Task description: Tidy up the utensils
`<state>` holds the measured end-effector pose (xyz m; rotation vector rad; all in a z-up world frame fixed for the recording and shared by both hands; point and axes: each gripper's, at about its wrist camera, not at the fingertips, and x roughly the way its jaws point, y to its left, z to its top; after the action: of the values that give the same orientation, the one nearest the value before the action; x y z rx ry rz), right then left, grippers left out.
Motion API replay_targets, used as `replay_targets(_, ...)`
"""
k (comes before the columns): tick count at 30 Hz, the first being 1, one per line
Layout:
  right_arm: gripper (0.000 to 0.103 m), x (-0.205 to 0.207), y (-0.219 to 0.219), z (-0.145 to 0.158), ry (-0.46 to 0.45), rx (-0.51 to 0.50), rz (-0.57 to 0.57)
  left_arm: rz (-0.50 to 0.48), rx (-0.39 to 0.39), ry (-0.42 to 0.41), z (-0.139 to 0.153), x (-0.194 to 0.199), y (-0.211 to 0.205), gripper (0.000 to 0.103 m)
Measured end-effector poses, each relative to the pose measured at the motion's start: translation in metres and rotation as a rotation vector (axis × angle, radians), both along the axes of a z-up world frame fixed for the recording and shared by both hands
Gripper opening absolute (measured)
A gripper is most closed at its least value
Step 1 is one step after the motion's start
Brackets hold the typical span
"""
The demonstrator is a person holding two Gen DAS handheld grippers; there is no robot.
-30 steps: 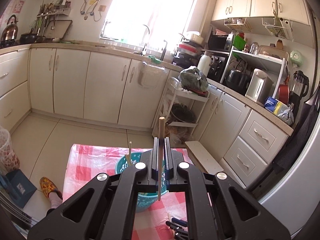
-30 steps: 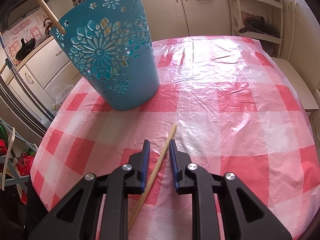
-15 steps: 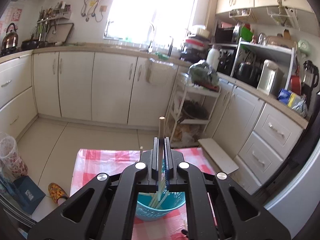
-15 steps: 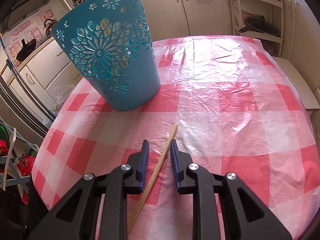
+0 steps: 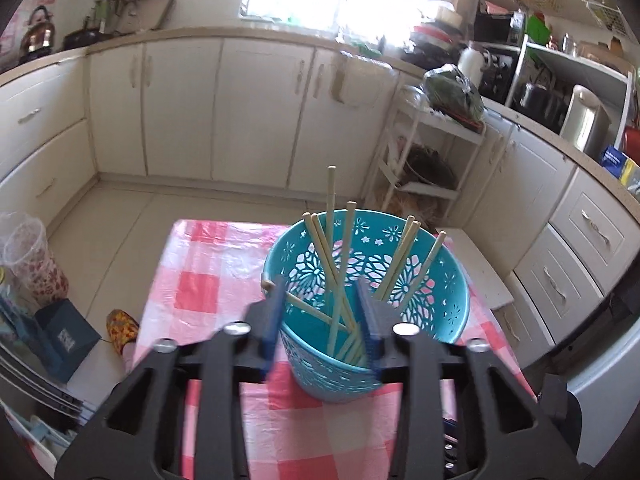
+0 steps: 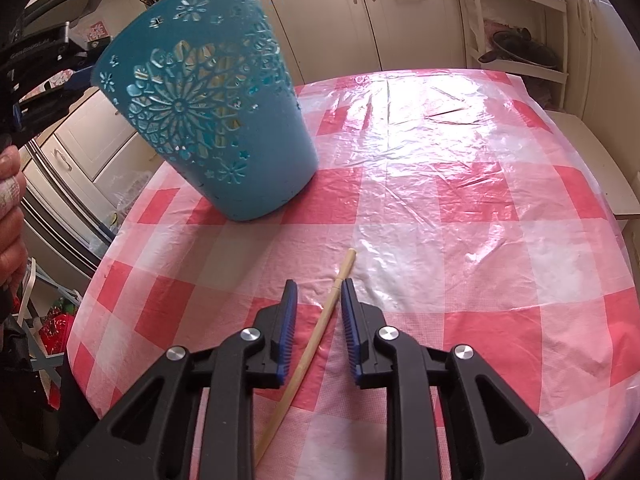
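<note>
A teal cut-out basket (image 5: 432, 292) stands on the red-and-white checked tablecloth (image 5: 208, 272) and holds several wooden chopsticks (image 5: 400, 256). My left gripper (image 5: 320, 284) hangs over the basket's near rim with its jaws opening. One chopstick (image 5: 330, 200) stands loose between them, reaching down into the basket, and the pads do not press on it. In the right wrist view the basket (image 6: 224, 120) leans at the far left. My right gripper (image 6: 318, 284) is low over the cloth and straddles a single chopstick (image 6: 316, 344) that lies flat on it, close to the right pad, ungripped.
A hand (image 6: 8, 200) shows at the left edge of the right wrist view. White cabinets (image 5: 180, 104) and a white rack (image 5: 432, 152) stand beyond the table. A slipper (image 5: 120, 328), a blue box (image 5: 64, 336) and a plastic cup (image 5: 32, 264) are on the floor to the left.
My left gripper came down over the basket and its jaws parted, letting go of the chopstick, which now stands in the basket. The basket leans more. My right gripper has not moved.
</note>
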<state>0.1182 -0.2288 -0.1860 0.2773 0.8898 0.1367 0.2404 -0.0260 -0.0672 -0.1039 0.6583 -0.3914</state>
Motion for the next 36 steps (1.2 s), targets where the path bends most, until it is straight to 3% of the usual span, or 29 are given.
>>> replay_targets(2, 0.023, 0.0, -0.004, 0.0, 0.001, 0.007, 0.001, 0.041, -0.037, -0.033, 0.001, -0.01, 0.016, 0.063)
replay_targets(11, 0.023, 0.002, 0.006, 0.001, 0.003, -0.069, 0.004, -0.005, -0.144, -0.038, 0.004, -0.008, 0.033, 0.063)
replay_targets(17, 0.023, 0.0, 0.019, 0.0, -0.001, -0.162, 0.019, 0.062, -0.182, -0.017, -0.008, -0.014, 0.058, 0.07)
replay_targets(19, 0.023, 0.001, 0.021, 0.0, 0.001, -0.183, 0.035, 0.096, -0.18, 0.021, -0.025, -0.014, 0.066, 0.072)
replay_targets(21, 0.012, 0.005, 0.025, 0.0, 0.003, -0.204, 0.082, 0.12, -0.175, 0.07, -0.044, -0.013, 0.07, 0.073)
replay_targets(24, 0.011, 0.007, 0.024, 0.001, 0.011, -0.168, 0.173, 0.139, -0.15, 0.131, -0.074, -0.012, 0.068, 0.073)
replay_targets(27, 0.011, 0.01, 0.021, 0.003, 0.044, -0.164, 0.187, 0.139, -0.115, 0.171, -0.096, -0.009, 0.06, 0.073)
replay_targets(32, 0.012, 0.009, 0.029, 0.005, 0.064, -0.234, 0.178, 0.132, -0.049, 0.192, -0.122, -0.008, 0.047, 0.074)
replay_targets(36, 0.008, 0.005, 0.04, 0.006, 0.063, -0.228, 0.267, 0.124, -0.014, 0.189, -0.129, -0.012, 0.041, 0.075)
